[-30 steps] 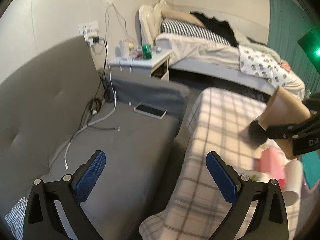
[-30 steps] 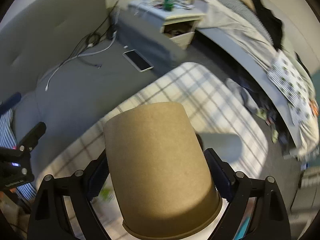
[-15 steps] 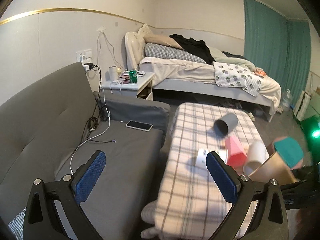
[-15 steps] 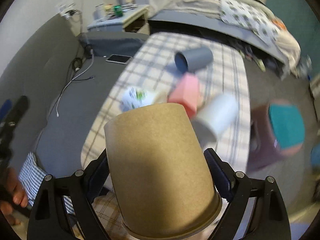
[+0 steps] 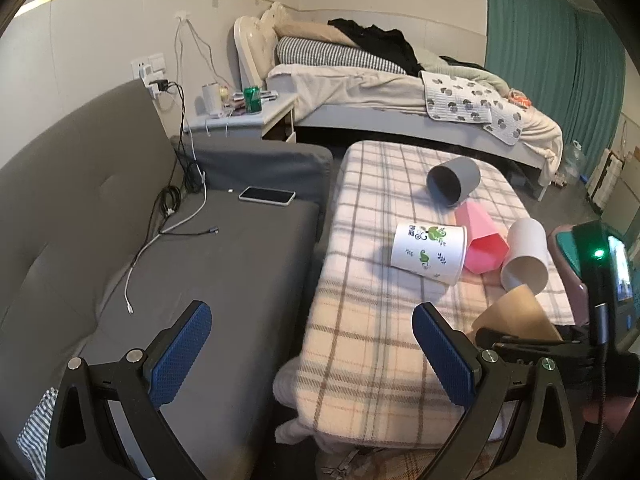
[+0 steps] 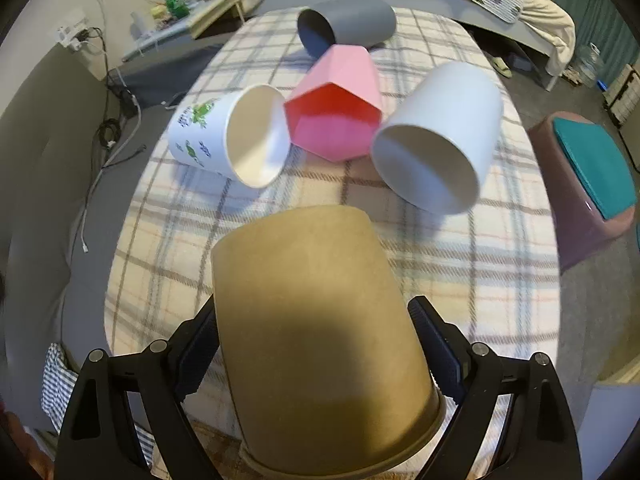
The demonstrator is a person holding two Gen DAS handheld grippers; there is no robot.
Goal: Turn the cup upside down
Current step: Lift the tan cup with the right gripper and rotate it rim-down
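Observation:
My right gripper is shut on a brown paper cup, its base pointing away from me and its rim toward the camera, over the near end of the plaid-covered table. In the left wrist view the same brown cup sits in the right gripper at the lower right. My left gripper is open and empty, over the gap between sofa and table.
Several cups lie on their sides on the plaid cover: a printed white one, a pink one, a plain white one and a grey one. A grey sofa with phone and cables is left. A stool stands right.
Both cameras have pulled back and swung toward the table. The right gripper has carried the brown cup from above the far end to the near end, still gripped the same way.

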